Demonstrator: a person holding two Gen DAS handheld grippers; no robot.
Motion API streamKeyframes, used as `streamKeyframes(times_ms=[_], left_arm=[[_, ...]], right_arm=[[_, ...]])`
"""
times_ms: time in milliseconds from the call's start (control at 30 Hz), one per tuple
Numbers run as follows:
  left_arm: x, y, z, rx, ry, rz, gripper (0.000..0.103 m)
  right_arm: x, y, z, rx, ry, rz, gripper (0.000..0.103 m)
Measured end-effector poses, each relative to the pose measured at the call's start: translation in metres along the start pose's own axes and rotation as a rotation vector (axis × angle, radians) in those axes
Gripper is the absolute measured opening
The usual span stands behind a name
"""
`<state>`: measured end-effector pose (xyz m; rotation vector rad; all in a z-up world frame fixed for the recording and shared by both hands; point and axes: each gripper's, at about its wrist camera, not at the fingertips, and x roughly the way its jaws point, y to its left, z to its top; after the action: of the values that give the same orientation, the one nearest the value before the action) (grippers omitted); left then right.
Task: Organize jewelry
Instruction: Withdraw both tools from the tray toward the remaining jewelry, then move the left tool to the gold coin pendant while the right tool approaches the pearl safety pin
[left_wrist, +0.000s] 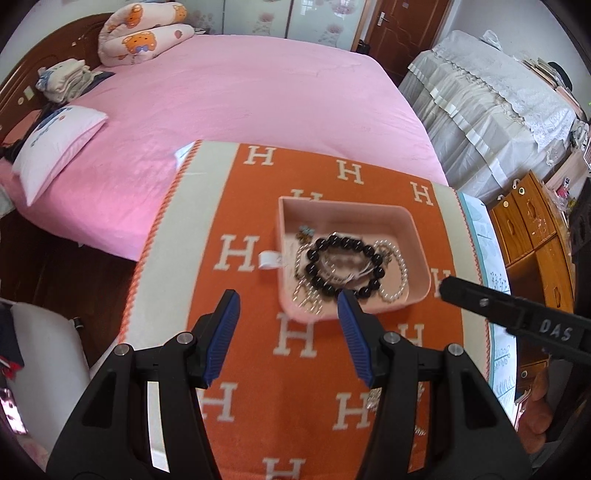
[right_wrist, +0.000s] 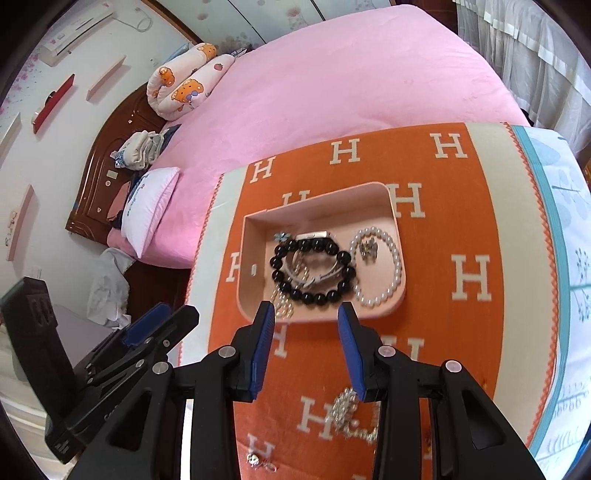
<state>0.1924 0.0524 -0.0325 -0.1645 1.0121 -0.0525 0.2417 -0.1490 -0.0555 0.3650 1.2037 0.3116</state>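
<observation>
A pink tray (left_wrist: 332, 214) (right_wrist: 325, 206) sits on an orange cloth with white H letters (left_wrist: 243, 369). In it lie a black bead bracelet (left_wrist: 345, 267) (right_wrist: 314, 273), a pearl bracelet (left_wrist: 397, 273) (right_wrist: 384, 266), a gold chain (right_wrist: 282, 306) and smaller pieces. A silver piece (right_wrist: 347, 410) (left_wrist: 375, 397) and a small charm (right_wrist: 255, 459) lie loose on the cloth, nearer than the tray. My left gripper (left_wrist: 288, 295) hovers open before the tray's near left corner, holding nothing. My right gripper (right_wrist: 306, 306) is open above the tray's near edge, also holding nothing.
A pink bed (left_wrist: 240, 92) with a white pillow (left_wrist: 55, 144) lies beyond the table. A wooden drawer cabinet (left_wrist: 532, 229) stands to the right, and a white lace-covered piece of furniture (left_wrist: 480, 92) behind it. A white tag (left_wrist: 269, 258) sticks out of the tray's left side.
</observation>
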Motion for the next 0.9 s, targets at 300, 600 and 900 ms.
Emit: streamKeyframes(times_ms=[300, 600, 900], left_arm=[[-0.037, 0.029, -0.03, -0.019, -0.022, 0.015, 0.052], [-0.055, 0.038, -0.071, 0.012, 0.013, 0.003, 0.052], [-0.047, 0.039, -0.132, 0.085, 0.074, -0.038, 0.052]], right_arm=[[-0.033, 0.009, -0.052, -0.008, -0.019, 0.01, 0.036], [-0.044, 0.002, -0.096, -0.001, -0.011, 0.004, 0.036], [-0.033, -0.004, -0.142, -0.031, 0.008, -0.035, 0.036]])
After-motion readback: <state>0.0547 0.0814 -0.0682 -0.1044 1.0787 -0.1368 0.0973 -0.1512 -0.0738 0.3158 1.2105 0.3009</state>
